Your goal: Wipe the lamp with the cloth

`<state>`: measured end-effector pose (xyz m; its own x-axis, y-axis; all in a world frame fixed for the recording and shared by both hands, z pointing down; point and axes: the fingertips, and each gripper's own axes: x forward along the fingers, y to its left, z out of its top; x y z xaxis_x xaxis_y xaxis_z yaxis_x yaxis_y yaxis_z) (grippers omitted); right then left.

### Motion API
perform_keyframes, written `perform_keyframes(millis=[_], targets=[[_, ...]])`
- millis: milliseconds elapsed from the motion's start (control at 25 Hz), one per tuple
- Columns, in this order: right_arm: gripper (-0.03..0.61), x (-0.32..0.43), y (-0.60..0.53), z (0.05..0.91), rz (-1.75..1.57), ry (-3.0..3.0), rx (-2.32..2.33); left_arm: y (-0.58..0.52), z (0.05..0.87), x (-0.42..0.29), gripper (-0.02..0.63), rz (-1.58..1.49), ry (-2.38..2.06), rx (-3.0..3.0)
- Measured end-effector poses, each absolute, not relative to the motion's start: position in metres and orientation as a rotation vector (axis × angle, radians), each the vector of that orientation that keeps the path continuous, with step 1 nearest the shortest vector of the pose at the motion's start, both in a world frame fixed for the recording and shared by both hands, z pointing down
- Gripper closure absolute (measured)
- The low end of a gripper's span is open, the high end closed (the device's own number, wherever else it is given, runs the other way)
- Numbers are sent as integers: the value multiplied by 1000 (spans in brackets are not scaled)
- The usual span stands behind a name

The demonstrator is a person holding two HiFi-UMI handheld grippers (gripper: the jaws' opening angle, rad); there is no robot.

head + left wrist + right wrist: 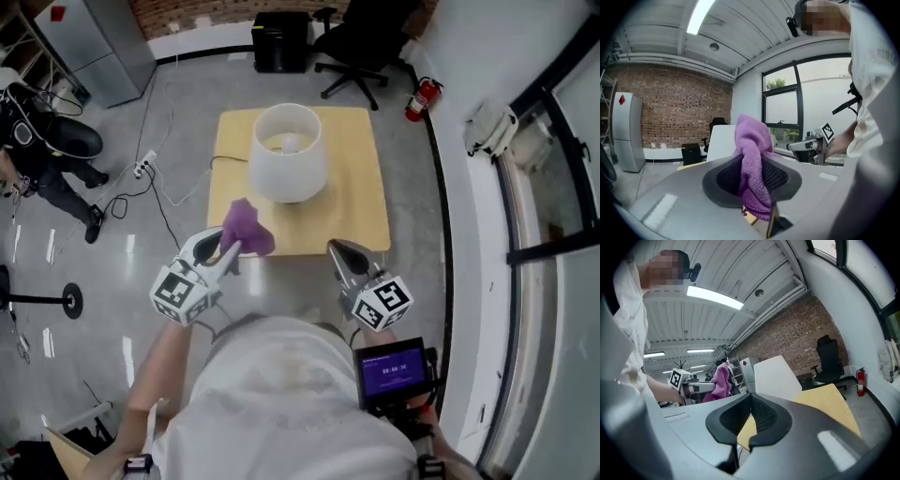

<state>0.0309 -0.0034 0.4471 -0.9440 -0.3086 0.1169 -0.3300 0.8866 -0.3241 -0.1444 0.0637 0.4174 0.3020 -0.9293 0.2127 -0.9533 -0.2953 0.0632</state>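
Observation:
A lamp with a white drum shade point(289, 150) stands on the far half of a small wooden table point(361, 220). My left gripper point(228, 249) hovers at the table's near left edge, shut on a purple cloth point(247, 227) that bunches up above its tips. In the left gripper view the cloth point(753, 164) is pinched between the jaws, with the lampshade point(721, 140) behind it. My right gripper point(340, 253) is at the table's near right edge, shut and empty. In the right gripper view, the right gripper point(751, 401) points toward the shade point(776, 376) and table point(829, 404).
A black office chair point(361, 42) and a black box point(279, 42) stand beyond the table. A fire extinguisher point(422, 98) leans by the right wall. A person point(47, 150) sits at the left, near a power strip and cables point(145, 167) on the floor.

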Motion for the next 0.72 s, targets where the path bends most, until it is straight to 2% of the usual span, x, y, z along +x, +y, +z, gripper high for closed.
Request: perform_keyframes(millis=[400,720], targets=[[565,-12,25,421,438,-2996,524,73,440,-161,514,157,-1685,2384],[565,-10,49,439,418,-2976,552,87,457,-151,514,172,-1655,2427]])
